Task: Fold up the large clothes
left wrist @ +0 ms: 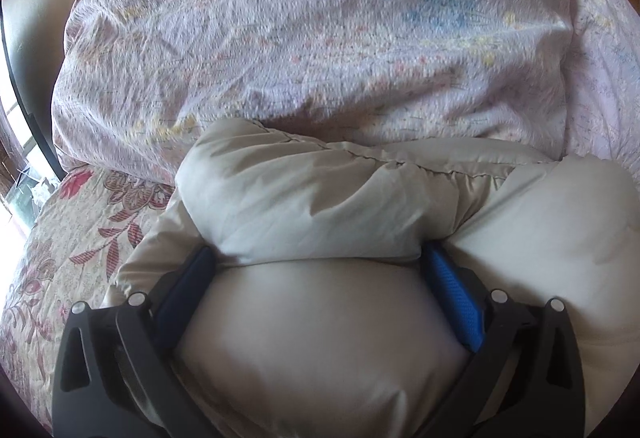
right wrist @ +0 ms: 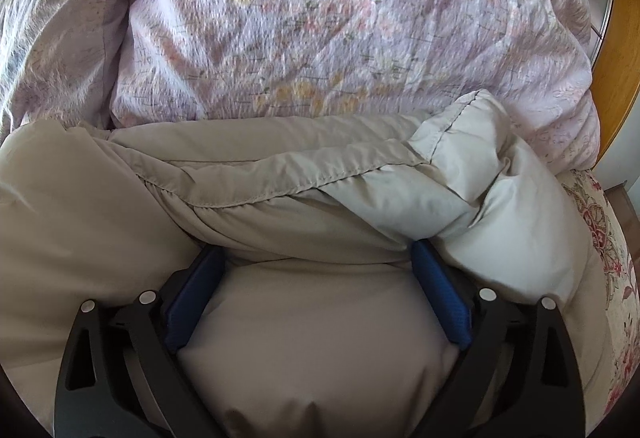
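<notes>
A puffy beige padded garment (left wrist: 312,194) lies bunched on the bed, also filling the lower half of the right wrist view (right wrist: 256,174). My left gripper (left wrist: 320,258) has its blue pads (left wrist: 452,290) spread wide around a thick fold of the beige fabric, which bulges between the jaws. My right gripper (right wrist: 318,254) clamps a thick fold of the same garment in the same way, its blue pads (right wrist: 436,286) pressed into the padding. A stitched hem (right wrist: 240,194) runs across the garment just beyond the right gripper.
A pale pink floral duvet (left wrist: 304,26) is heaped behind the garment, also in the right wrist view (right wrist: 328,22). A floral bedspread (left wrist: 72,238) covers the bed at left and right (right wrist: 604,230). A wooden frame (right wrist: 616,50) stands at the far right.
</notes>
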Demonstrator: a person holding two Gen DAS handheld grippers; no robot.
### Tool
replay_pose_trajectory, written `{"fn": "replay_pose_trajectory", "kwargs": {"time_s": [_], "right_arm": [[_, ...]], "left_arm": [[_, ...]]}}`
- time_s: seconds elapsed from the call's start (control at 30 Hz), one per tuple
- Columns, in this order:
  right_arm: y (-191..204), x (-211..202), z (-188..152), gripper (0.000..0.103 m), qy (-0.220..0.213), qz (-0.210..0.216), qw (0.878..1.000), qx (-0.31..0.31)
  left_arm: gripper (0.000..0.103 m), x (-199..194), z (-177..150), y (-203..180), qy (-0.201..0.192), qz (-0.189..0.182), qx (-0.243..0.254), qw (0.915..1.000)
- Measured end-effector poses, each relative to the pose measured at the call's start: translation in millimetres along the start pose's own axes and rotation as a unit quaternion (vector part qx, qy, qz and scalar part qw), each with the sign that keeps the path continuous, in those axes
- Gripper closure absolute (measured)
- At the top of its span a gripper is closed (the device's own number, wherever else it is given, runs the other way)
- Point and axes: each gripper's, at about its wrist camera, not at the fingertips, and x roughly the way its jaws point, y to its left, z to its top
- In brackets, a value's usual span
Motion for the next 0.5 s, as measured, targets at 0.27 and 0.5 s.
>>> {"fn": "replay_pose_trajectory", "kwargs": {"time_s": [0.27,0.5], "right_arm": [[8.1,22.3,4.5,0.006,0.010,-0.004,1.000,-0.003],[16.8,23.8,11.2,0.006,-0.005,-0.011,1.000,0.001]], "left_arm": [[0.002,8.1,3.2,-5.0,0.014,0.014,0.006,0.9998],[0.002,5.2,3.8,-12.7,0.011,0.033,0.004,0.9994]]}}
